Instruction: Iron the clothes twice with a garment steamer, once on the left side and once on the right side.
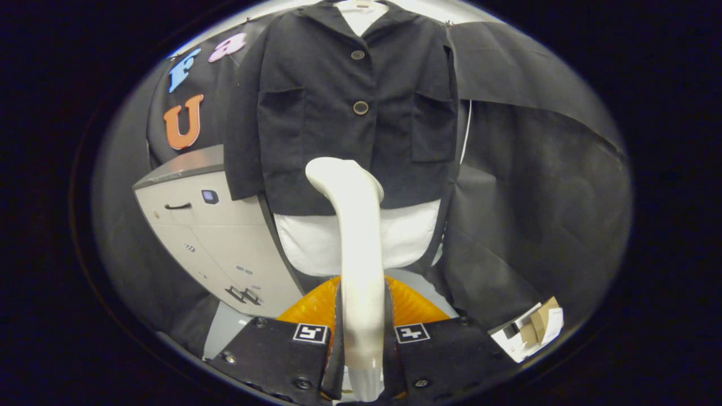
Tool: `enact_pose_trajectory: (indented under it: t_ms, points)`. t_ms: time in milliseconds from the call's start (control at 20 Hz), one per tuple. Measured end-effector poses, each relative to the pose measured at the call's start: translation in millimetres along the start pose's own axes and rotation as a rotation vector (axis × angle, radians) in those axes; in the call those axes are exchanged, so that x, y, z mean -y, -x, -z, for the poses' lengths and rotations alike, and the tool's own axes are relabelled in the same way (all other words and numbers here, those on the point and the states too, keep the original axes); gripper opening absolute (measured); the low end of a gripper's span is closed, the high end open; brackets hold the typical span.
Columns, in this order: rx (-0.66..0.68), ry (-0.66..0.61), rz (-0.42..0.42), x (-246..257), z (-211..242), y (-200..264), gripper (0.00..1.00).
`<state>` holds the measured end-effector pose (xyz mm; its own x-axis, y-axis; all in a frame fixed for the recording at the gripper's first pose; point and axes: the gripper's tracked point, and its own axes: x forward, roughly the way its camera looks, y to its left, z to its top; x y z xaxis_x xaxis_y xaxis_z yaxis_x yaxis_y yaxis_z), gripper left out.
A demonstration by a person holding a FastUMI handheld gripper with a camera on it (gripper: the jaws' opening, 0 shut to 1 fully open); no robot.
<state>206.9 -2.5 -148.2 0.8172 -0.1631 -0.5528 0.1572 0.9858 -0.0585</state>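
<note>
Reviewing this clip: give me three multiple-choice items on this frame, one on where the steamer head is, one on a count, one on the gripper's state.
1. Where is the white steamer head?
A. At the jacket's lower hem, near the middle
B. Up at the collar
C. Lying on the grey cabinet

2. How many buttons show on the dark jacket front?
A. Two
B. Five
C. None

3. What is the gripper doing?
A. Open, holding nothing
B. Shut on the steamer's handle
C. Shut on a sleeve

Answers:
1 A, the head sits against the hem, above the white cloth.
2 A, two round buttons lie along the front closure.
3 B, both fingers press the handle between them.
</note>
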Motion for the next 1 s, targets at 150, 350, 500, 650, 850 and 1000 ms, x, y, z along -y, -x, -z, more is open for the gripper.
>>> enact_pose_trajectory:
  t_ms: [150,350,500,650,850,1000]
  points:
    - [0.046,-0.021,-0.023,24,-31,12,0.3]
    - [0.157,-0.066,-0.023,62,-97,31,0.3]
    - [0.255,-0.095,-0.028,84,-153,47,0.3]
    - [0.357,-0.138,-0.04,101,-208,60,0.3]
    - [0.497,-0.131,-0.05,113,-279,74,0.3]
    - [0.571,-0.126,-0.059,115,-323,71,0.3]
